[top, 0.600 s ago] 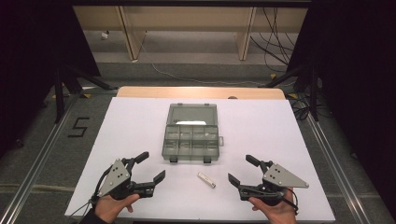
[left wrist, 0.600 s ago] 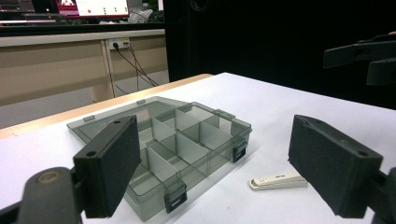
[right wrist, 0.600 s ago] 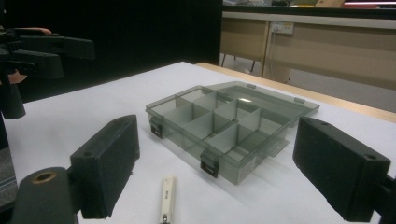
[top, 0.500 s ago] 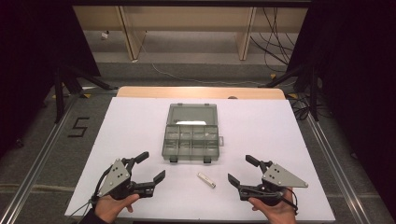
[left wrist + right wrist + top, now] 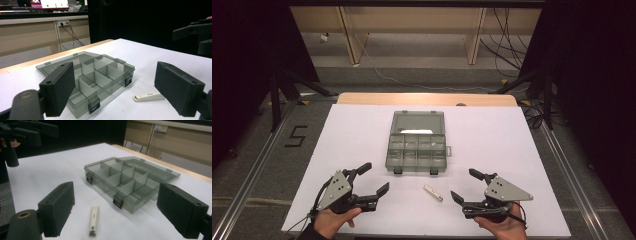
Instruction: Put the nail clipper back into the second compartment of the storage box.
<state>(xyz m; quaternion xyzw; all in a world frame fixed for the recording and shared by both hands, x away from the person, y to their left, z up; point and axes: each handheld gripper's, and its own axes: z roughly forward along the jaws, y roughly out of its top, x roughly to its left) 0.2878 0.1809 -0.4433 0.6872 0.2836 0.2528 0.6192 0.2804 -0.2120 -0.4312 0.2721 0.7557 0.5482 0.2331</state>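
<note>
We look down on a large white rectangular tabletop (image 5: pixel 362 130) whose far edge shows a strip of bare pale wood, with grey floor around it and a black numeral "5" (image 5: pixel 295 136) marked on the floor off its left edge. Near the middle of the table sits a smoky grey see-through plastic organiser box (image 5: pixel 417 148), its lid lying open and flat toward the far edge, its compartments divided by thin walls and two black latches on its near side; wide bare white surface lies on both sides of it. Close to the near edge we hold the left gripper (image 5: pixel 374 179), a black two-jaw tool with a grey three-cornered plate, jaws spread wide with nothing between them. Well apart to the right, the right gripper (image 5: pixel 468 185) matches it, jaws likewise spread wide and empty. Between the two grippers, just in front of the box and touching neither, lies a small cream-coloured flat nail clipper (image 5: pixel 433 193), slanted on the white surface. In the left gripper view a short dark marking shows on the clipper, too small for us to read.
</note>
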